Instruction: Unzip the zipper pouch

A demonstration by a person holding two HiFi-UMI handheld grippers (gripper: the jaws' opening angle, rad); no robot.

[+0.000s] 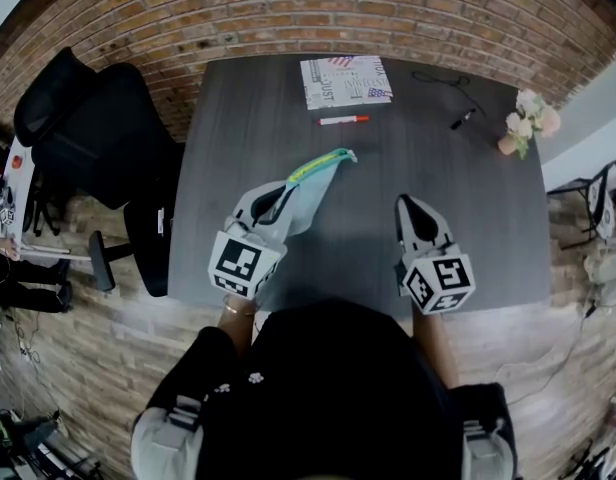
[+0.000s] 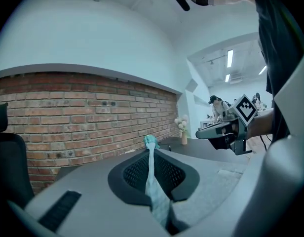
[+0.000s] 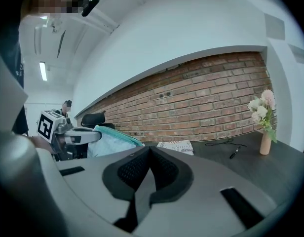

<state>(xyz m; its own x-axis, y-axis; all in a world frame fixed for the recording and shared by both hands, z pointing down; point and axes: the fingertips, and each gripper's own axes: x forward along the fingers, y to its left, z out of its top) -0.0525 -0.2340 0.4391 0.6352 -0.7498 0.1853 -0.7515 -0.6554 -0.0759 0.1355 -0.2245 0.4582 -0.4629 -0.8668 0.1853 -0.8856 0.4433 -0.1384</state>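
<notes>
Person's dark top nearest, low in head view. Left gripper clamped on pale pouch, its jaws covering the pouch's near end. Teal zipper edge points away over grey table. Right gripper jaws together, empty, apart from pouch. Beyond: red marker, booklet, flower vase. Black chair at left.

Head overhead, gripper views level — sharing table
</notes>
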